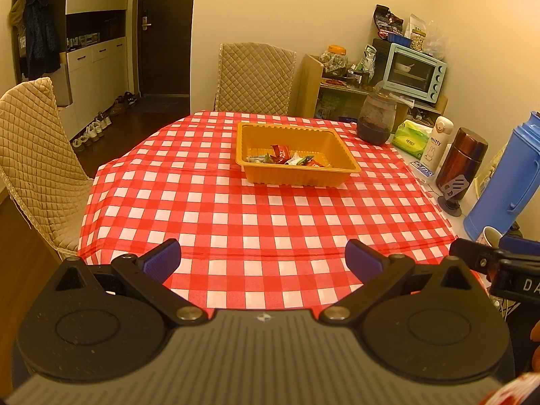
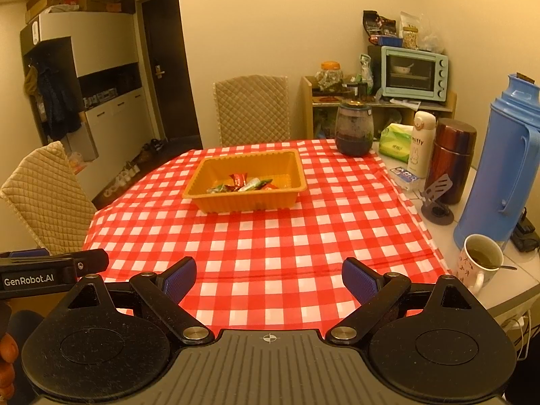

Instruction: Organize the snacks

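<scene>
1. Warm light fills a small dining room; the worktop (image 2: 270,236) wears a red-and-white checked cloth (image 1: 256,216), probably laid so small wrappers stand out against it.
2. At the far left, two quilted chairs (image 1: 37,155) are pushed up to the worktop's edges, out of the working space.
3. Left hand-held gripper (image 1: 263,263) hovers over the near edge with its blue pads spread wide and nothing between them; it looks parked and ready, not engaged.
4. An orange tray (image 1: 347,165) sits at the far middle of the cloth, apart from everything else. The snacks (image 1: 287,159) lie heaped loosely on its floor, so I judge it to be the collecting bin, and little or nothing is left out on the cloth.
5. Right hand-held gripper (image 2: 268,280) also hangs above the near edge, its jaws spread and empty, just beside the left one.
6. Along the right side, off the cloth, stand a dark jar (image 2: 354,131), a tissue pack (image 2: 395,143), a white bottle (image 2: 420,145), a brown flask (image 2: 452,158), a blue thermos (image 2: 499,168) and a mug (image 2: 479,263) with a spoon, seemingly moved aside to free the centre.
</scene>
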